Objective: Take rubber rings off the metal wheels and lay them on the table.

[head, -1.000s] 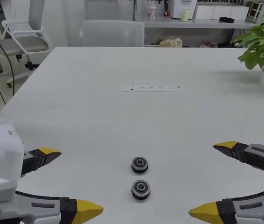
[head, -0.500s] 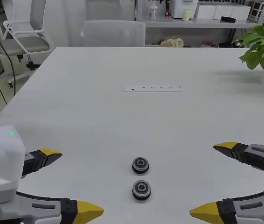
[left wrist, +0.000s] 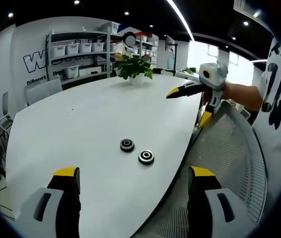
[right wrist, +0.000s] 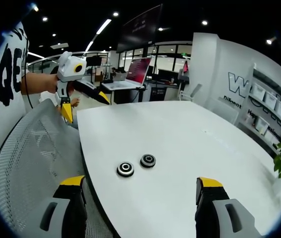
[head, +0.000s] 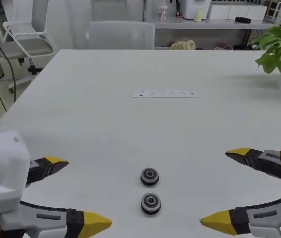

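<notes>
We hold both grippers low at the near edge of the table (head: 130, 119). The left gripper (head: 77, 192) and the right gripper (head: 225, 187) each have their jaws spread wide and hold nothing. The two metal wheels lie between them, roughly midway, so neither side looks clearly closer. The near wheel (head: 151, 203) and the far wheel (head: 149, 176) sit just apart, lined up near-to-far, each flat with its hub facing up. Each wheel shows a dark outer band around a paler metal centre. We judge the rubber rings (head: 143, 204) are not yet removed.
</notes>
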`<state>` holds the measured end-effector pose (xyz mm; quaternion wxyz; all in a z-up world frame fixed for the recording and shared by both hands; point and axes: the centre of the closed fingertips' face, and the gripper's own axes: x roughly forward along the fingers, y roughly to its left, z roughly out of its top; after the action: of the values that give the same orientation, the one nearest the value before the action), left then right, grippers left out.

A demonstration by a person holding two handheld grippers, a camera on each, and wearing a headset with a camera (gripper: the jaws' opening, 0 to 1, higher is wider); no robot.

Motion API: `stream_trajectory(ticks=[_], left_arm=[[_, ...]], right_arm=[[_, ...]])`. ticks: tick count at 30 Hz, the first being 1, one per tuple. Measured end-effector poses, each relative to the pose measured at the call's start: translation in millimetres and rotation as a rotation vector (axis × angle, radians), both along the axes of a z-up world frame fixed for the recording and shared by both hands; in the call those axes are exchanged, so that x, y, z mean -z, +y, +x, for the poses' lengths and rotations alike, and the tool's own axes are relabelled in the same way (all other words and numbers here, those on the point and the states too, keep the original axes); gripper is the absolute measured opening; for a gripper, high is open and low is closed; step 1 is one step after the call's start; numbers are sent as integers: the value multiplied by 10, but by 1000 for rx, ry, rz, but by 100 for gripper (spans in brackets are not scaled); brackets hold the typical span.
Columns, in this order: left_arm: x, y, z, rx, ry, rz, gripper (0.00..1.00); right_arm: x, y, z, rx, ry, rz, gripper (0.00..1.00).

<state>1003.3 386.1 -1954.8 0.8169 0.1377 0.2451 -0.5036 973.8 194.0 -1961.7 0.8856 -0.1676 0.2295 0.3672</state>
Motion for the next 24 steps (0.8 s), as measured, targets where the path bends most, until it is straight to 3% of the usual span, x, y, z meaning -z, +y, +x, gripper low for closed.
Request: stream_trajectory(ticks=[24], left_arm=[[35, -89, 164, 43, -11, 27, 85]], right_arm=[[26, 50, 179, -23, 7, 0, 87]])
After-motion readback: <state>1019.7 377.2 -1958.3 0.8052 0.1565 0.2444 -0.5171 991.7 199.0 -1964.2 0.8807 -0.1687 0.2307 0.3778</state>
